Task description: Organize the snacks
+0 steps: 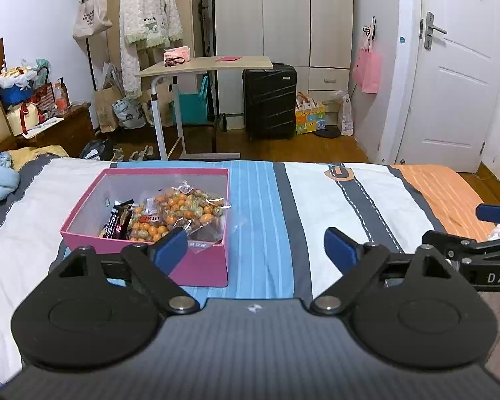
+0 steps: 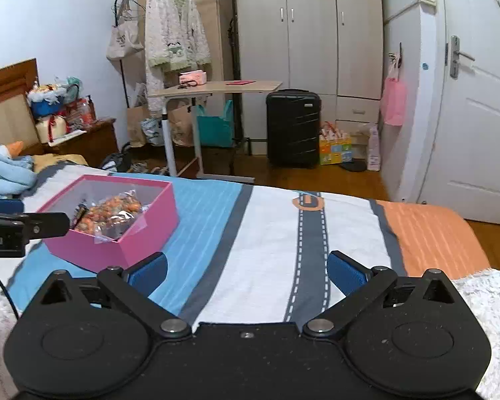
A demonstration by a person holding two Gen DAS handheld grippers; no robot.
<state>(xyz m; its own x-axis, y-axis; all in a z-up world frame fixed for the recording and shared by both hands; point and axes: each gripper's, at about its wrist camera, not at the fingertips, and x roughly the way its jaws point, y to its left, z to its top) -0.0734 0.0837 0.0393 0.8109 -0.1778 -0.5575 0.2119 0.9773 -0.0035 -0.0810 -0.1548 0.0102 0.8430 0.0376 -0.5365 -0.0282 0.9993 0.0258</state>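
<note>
Snacks (image 1: 180,213) sit in pink box (image 1: 203,268) on bed (image 1: 316,200), ahead-left of both tongs. Left gripper (image 1: 256,250) spread wide, empty; right gripper (image 2: 246,271) likewise.

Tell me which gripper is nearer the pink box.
Left. The left gripper hovers just before the pink box, its left finger overlapping the box's near wall; the right gripper sits further right over the striped bedspread.

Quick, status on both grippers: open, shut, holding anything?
Left gripper: open, holding nothing, beside the pink box.
Right gripper: open, holding nothing, over the bedspread.
</note>
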